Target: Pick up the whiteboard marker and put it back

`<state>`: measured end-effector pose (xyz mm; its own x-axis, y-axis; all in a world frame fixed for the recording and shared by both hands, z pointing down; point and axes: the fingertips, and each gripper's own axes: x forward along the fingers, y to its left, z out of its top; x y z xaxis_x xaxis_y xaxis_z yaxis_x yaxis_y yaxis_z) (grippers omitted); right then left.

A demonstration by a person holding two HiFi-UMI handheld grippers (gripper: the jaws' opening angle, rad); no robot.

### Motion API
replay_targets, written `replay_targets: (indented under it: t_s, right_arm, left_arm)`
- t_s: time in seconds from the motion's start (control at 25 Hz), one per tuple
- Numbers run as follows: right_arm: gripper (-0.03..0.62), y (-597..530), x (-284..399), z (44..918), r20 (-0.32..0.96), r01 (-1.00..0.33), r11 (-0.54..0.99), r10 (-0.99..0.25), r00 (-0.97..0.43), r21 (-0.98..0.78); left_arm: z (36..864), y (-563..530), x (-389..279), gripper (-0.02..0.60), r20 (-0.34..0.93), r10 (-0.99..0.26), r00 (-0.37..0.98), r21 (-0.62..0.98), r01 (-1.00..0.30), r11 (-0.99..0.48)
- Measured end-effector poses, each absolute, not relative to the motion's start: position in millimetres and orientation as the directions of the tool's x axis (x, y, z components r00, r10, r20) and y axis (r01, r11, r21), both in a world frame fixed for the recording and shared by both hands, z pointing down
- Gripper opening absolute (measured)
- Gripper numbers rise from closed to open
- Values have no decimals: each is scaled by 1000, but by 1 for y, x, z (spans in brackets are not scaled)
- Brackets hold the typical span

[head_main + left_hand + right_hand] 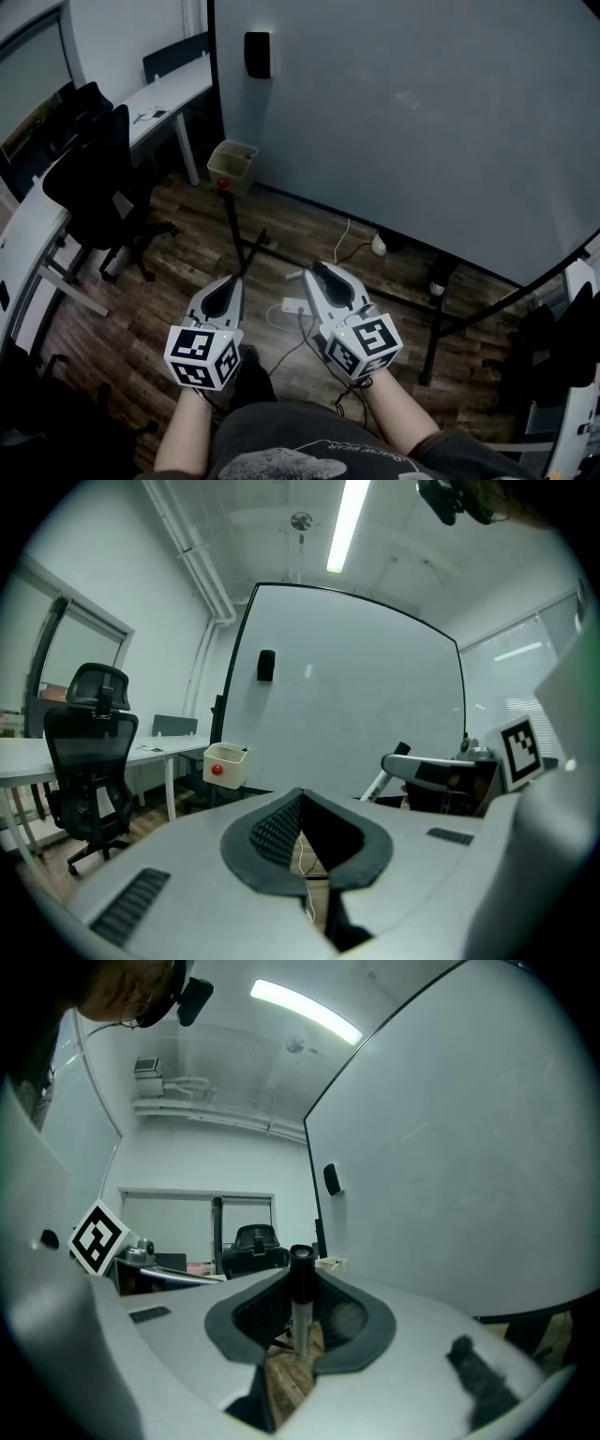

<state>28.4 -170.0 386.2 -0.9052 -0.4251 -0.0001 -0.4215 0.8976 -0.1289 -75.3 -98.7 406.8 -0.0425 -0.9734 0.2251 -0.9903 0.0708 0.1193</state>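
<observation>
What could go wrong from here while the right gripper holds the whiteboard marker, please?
1. The right gripper pinches the whiteboard marker upright, and its black end stands clear above the pads. A bump could tilt the marker or let it slip out.
2. A white cable and the whiteboard stand's legs lie on the floor just ahead, so stepping closer may risk a trip.

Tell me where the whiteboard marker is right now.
The whiteboard marker stands upright, dark end up, clamped between the jaws of the right gripper. The right gripper view shows it best, with the whiteboard on that view's right side.
</observation>
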Motion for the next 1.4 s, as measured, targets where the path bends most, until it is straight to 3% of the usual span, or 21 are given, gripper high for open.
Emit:
replay_targets:
  t_s: [0.6, 1.4]
  right_arm:
    - [81, -210, -21, 375, -40, -438, 890, -445, -894, -124]
    - [81, -321, -170, 340, -103, -449, 889, -457, -884, -88]
  left_arm:
    - [401, -133, -131, 12, 205, -978, -49, 97, -993, 70]
    - [385, -247, -263, 12, 182, -983, -18, 87, -996, 34]
